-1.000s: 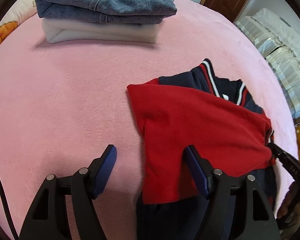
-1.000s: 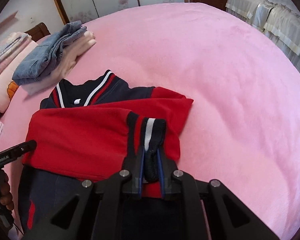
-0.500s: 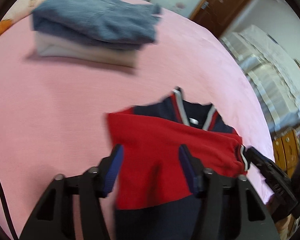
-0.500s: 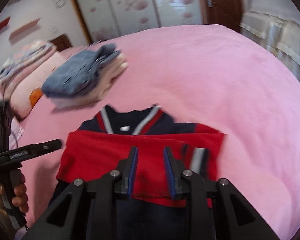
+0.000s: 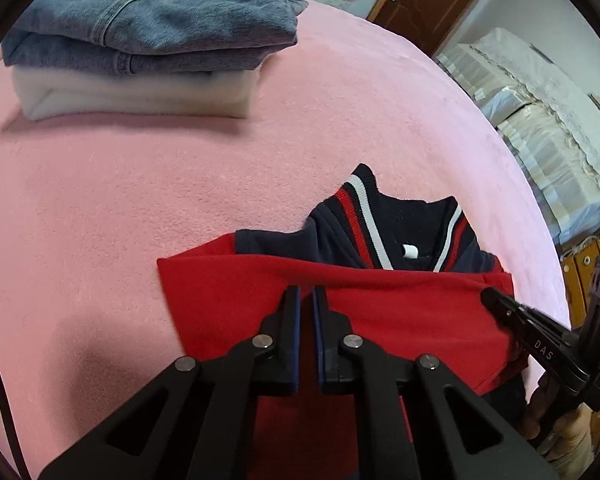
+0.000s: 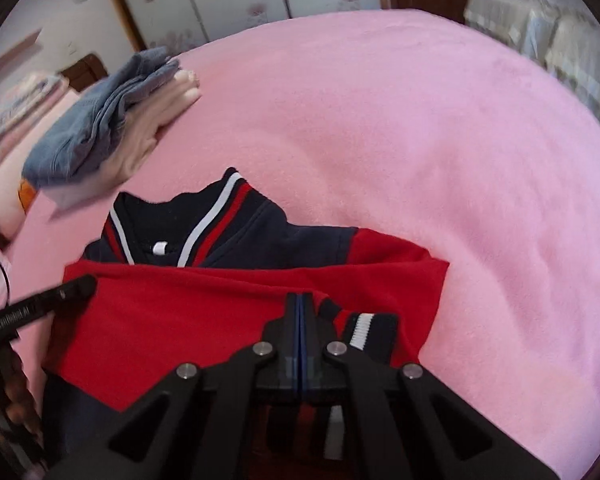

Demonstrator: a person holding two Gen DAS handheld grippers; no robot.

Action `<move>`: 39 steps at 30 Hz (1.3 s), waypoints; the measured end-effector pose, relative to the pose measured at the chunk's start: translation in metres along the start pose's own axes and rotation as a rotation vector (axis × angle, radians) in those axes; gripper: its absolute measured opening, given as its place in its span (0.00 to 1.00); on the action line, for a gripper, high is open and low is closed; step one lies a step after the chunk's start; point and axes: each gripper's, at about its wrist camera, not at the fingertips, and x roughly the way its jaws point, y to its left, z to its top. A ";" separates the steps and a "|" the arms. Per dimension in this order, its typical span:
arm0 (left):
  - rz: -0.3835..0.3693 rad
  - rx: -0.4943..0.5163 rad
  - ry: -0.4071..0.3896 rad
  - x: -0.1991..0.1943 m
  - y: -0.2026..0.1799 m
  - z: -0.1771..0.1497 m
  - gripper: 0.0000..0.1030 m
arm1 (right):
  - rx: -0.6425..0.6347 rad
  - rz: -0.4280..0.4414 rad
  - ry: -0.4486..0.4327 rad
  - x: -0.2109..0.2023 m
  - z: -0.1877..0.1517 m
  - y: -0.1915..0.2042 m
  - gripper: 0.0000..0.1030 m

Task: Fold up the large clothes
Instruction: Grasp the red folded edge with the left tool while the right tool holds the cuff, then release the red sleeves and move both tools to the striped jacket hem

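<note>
A navy and red jacket (image 5: 380, 304) lies on the pink bed, both red sleeves folded across its body, its striped collar (image 5: 360, 200) at the far end. It also shows in the right wrist view (image 6: 204, 312), with a striped cuff (image 6: 366, 326) lying to the right of the fingers. My left gripper (image 5: 306, 296) hovers over the red sleeve with its jaws nearly together and nothing between them. My right gripper (image 6: 299, 300) is shut, empty, over the sleeves beside the cuff. Each gripper shows at the edge of the other's view.
A folded stack of blue denim (image 5: 152, 16) on white cloth (image 5: 140, 96) sits at the far left of the pink blanket (image 5: 100, 208). It also shows in the right wrist view (image 6: 104, 120). Covered furniture (image 5: 540, 112) stands beyond the bed's right side.
My right gripper let go of the striped cuff, which now lies on the jacket, then shut empty. My left gripper went from wide open to nearly shut and moved over the red sleeve.
</note>
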 end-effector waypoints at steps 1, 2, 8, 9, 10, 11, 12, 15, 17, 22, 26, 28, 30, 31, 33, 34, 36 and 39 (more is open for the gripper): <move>0.008 0.016 -0.004 0.000 -0.002 -0.001 0.06 | -0.008 -0.014 -0.002 0.001 -0.001 0.003 0.00; 0.014 0.025 -0.006 0.000 -0.004 -0.001 0.06 | -0.011 -0.022 0.003 0.002 -0.001 0.005 0.00; 0.052 0.064 0.005 0.003 -0.021 0.002 0.09 | 0.038 0.014 0.036 0.002 0.003 0.001 0.00; 0.048 0.066 0.008 0.003 -0.023 0.001 0.13 | 0.032 0.014 0.034 0.002 0.003 0.003 0.00; 0.034 0.066 0.011 0.002 -0.025 0.002 0.20 | 0.024 0.018 0.029 0.002 0.002 0.004 0.02; 0.018 0.060 0.014 0.002 -0.026 0.002 0.27 | 0.016 0.015 0.026 0.001 0.001 0.005 0.02; 0.006 0.055 0.017 0.002 -0.028 0.003 0.31 | 0.008 0.008 0.024 0.001 0.001 0.007 0.03; 0.000 0.046 0.005 0.000 -0.032 0.004 0.54 | 0.013 0.022 0.027 0.000 0.000 0.009 0.07; 0.037 0.045 -0.010 -0.003 -0.034 0.004 0.80 | 0.015 0.058 0.027 -0.002 0.000 0.009 0.15; 0.029 0.037 -0.034 -0.015 -0.034 0.003 0.82 | -0.003 0.118 0.020 -0.012 -0.004 0.018 0.44; 0.022 0.001 -0.032 -0.026 -0.028 0.005 0.82 | 0.026 0.124 0.021 -0.027 -0.003 0.021 0.44; 0.008 -0.019 -0.036 -0.035 -0.022 0.002 0.82 | 0.021 0.116 0.022 -0.039 -0.004 0.025 0.44; 0.054 -0.017 -0.034 -0.045 -0.024 0.001 0.82 | 0.013 0.114 0.012 -0.053 -0.004 0.029 0.44; 0.055 -0.011 -0.038 -0.050 -0.024 -0.001 0.82 | 0.010 0.127 0.003 -0.061 -0.004 0.030 0.44; 0.061 -0.007 -0.061 -0.064 -0.028 -0.005 0.82 | 0.015 0.146 -0.014 -0.081 -0.004 0.032 0.47; 0.063 -0.003 -0.069 -0.072 -0.030 -0.007 0.82 | 0.017 0.146 -0.014 -0.087 -0.004 0.033 0.52; 0.066 0.004 -0.086 -0.091 -0.035 -0.012 0.82 | 0.030 0.156 -0.027 -0.109 -0.006 0.033 0.63; 0.062 0.012 -0.112 -0.117 -0.042 -0.018 0.82 | 0.040 0.181 -0.072 -0.138 -0.009 0.033 0.72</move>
